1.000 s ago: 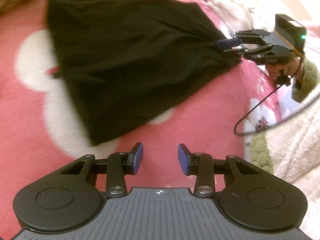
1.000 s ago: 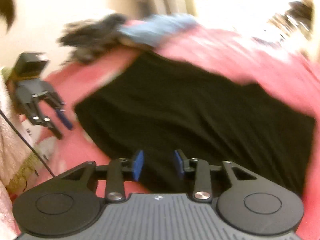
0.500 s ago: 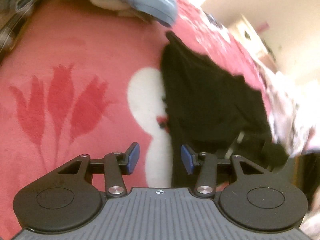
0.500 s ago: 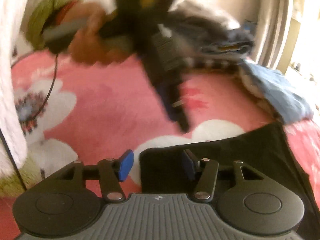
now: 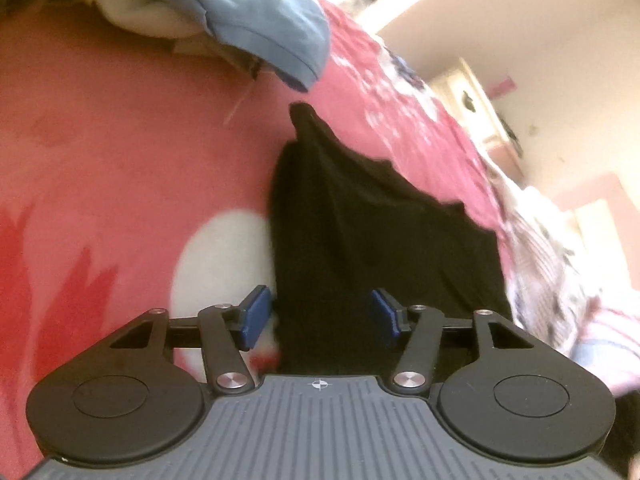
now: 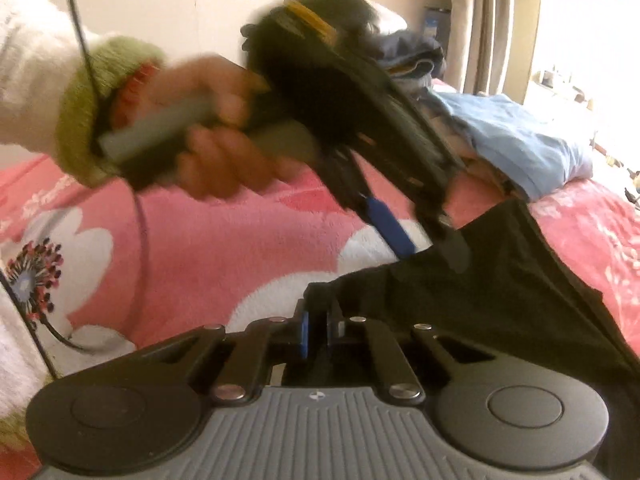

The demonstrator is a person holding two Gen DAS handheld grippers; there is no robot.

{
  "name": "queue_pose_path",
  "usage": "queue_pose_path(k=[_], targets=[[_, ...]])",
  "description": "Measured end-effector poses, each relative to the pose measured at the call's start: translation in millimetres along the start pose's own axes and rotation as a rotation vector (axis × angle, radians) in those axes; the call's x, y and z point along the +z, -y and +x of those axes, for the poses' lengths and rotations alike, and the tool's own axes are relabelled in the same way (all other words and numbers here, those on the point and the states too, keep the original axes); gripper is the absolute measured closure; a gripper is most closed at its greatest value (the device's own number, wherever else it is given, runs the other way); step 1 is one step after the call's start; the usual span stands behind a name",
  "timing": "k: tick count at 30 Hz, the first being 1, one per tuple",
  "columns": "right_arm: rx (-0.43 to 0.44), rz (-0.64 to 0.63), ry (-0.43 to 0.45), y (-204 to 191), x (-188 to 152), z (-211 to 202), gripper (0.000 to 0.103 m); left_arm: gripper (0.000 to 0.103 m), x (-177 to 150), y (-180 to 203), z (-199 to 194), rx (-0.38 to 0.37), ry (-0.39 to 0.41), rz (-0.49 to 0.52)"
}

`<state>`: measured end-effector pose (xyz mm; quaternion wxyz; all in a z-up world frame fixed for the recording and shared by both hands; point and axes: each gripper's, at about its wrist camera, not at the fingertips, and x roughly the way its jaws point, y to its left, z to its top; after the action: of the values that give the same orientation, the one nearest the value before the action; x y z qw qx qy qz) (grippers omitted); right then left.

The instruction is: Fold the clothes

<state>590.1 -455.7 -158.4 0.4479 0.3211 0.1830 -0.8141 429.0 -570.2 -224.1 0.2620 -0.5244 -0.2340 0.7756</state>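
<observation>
A black garment [image 5: 380, 220] lies spread on a pink floral blanket [image 5: 120, 140]. My left gripper [image 5: 320, 316] is open and low over it, and the garment's left edge runs between the blue pads [image 5: 256, 316]. In the right wrist view the black garment [image 6: 480, 300] fills the lower right, and my right gripper [image 6: 318, 330] is shut on its near corner. There a person's hand [image 6: 208, 128] holds the left gripper [image 6: 420, 236], blurred, with its fingertips at the garment's far edge.
A pile of clothes topped by a light blue piece [image 5: 256, 12] lies at the blanket's far end, just beyond the black garment; the same pile [image 6: 520, 148] shows in the right wrist view. A black cable [image 6: 140, 220] hangs from the green-cuffed sleeve [image 6: 92, 92]. Curtains and a wall stand behind.
My right gripper has shut on the garment's near corner. My left gripper has swung across and come down lower onto the garment's edge, still open.
</observation>
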Motion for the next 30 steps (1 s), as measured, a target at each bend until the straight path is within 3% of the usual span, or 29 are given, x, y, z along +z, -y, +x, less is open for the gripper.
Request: queue_pose_path(k=[7, 10, 12, 14, 17, 23, 30], targets=[[0.006, 0.034, 0.036, 5, 1, -14, 0.095, 0.047, 28, 10, 25, 0.050, 0.048, 0.040], [0.008, 0.046, 0.051, 7, 0, -22, 0.095, 0.051, 39, 14, 35, 0.073, 0.070, 0.039], [0.005, 0.054, 0.063, 8, -1, -28, 0.095, 0.068, 44, 19, 39, 0.095, 0.100, 0.043], [-0.005, 0.071, 0.076, 11, -2, -35, 0.095, 0.094, 48, 21, 41, 0.098, 0.123, 0.019], [-0.030, 0.116, 0.097, 20, -6, -49, 0.095, 0.096, 50, 33, 43, 0.085, 0.159, -0.012], [-0.105, 0.274, 0.139, 46, -29, -92, 0.095, 0.097, 53, 89, 50, 0.080, 0.161, 0.051], [-0.254, 0.585, 0.213, 84, -83, -151, 0.095, 0.097, 58, 194, 107, 0.137, 0.036, 0.218]])
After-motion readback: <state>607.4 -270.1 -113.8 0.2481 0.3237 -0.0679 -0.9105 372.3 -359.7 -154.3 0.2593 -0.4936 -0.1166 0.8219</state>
